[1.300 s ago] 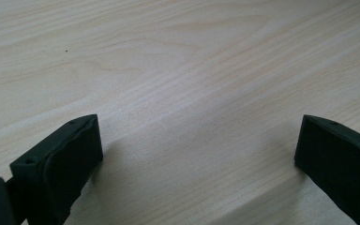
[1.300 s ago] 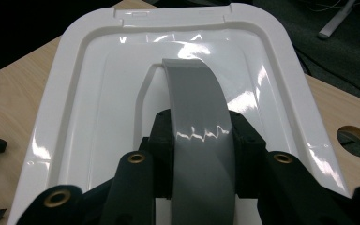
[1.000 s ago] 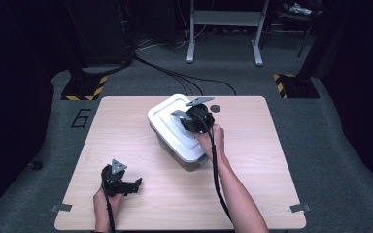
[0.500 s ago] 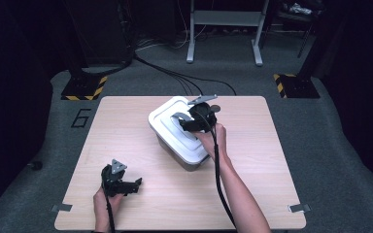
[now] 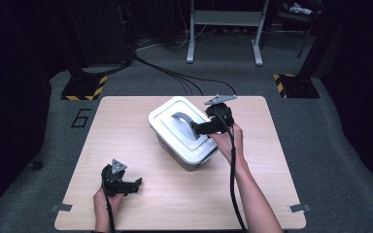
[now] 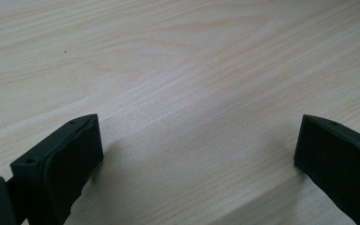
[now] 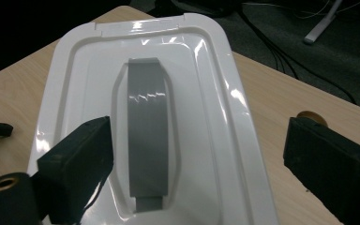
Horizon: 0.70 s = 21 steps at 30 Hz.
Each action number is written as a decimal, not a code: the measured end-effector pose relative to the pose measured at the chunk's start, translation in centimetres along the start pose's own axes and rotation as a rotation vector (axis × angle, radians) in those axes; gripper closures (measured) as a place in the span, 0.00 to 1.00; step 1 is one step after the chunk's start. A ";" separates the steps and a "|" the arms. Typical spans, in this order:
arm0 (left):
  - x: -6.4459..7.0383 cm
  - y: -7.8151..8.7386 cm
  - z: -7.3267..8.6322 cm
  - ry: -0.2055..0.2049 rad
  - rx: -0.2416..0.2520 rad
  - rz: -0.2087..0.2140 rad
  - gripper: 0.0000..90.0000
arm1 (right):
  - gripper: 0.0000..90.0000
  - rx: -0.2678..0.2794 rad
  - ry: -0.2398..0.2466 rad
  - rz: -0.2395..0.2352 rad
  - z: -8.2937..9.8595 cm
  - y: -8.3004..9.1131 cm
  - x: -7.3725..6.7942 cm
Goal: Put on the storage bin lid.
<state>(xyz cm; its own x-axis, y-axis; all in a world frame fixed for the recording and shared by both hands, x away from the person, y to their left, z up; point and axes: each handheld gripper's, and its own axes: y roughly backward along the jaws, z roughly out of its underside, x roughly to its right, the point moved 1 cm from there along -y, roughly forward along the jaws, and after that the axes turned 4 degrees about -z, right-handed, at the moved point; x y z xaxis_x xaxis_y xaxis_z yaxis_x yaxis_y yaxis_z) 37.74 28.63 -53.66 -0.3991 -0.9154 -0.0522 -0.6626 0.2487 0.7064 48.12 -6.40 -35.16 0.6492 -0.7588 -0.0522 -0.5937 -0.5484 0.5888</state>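
White lidded bin [image 5: 183,133]: mid-table, lid on, grey handle [image 7: 146,131] lying flat in lid recess. R gripper [image 5: 194,129]: over lid, jaws spread wide, gripping nothing. L gripper [image 5: 137,183]: near table's [image 5: 126,126] front-left edge, jaws released, just above bare wood.

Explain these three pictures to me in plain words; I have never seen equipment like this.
There is no robot here. A person stands at a wooden table and holds a hand-held gripper with two black jaws in each hand. The high view looks down from above. The other two come from small cameras riding on the grippers, looking along their jaws.

On the table sits a white box with a lid and a grey handle lying flat in its recess. The right gripper hovers over the lid, jaws wide apart on either side of the handle, gripping nothing. The left gripper waits near the table's front edge, also open and empty, above bare wood.
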 end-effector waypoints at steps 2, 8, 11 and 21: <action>0.0 0.0 0.0 0.001 0.003 -0.002 0.01 | 0.05 0.009 0.002 0.008 0.5 0.8 0.5; 0.0 0.0 0.0 0.002 0.003 -0.002 0.01 | 0.01 0.008 -0.017 0.041 2.3 3.0 1.5; 0.0 0.0 0.0 0.002 0.003 -0.002 0.01 | 0.00 0.010 -0.017 0.074 4.0 4.3 2.0; 0.1 -0.1 0.0 0.014 0.004 0.002 0.01 | 0.00 0.010 -0.065 0.134 9.8 5.9 3.1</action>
<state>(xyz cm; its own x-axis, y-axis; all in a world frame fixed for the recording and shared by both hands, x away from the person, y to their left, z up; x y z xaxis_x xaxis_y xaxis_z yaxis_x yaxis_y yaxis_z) 37.73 28.52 -53.72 -0.3911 -0.9194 -0.0410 -0.6647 0.2514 0.7035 41.97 -15.45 -39.80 0.5316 -0.8466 -0.0261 -0.6781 -0.4438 0.5859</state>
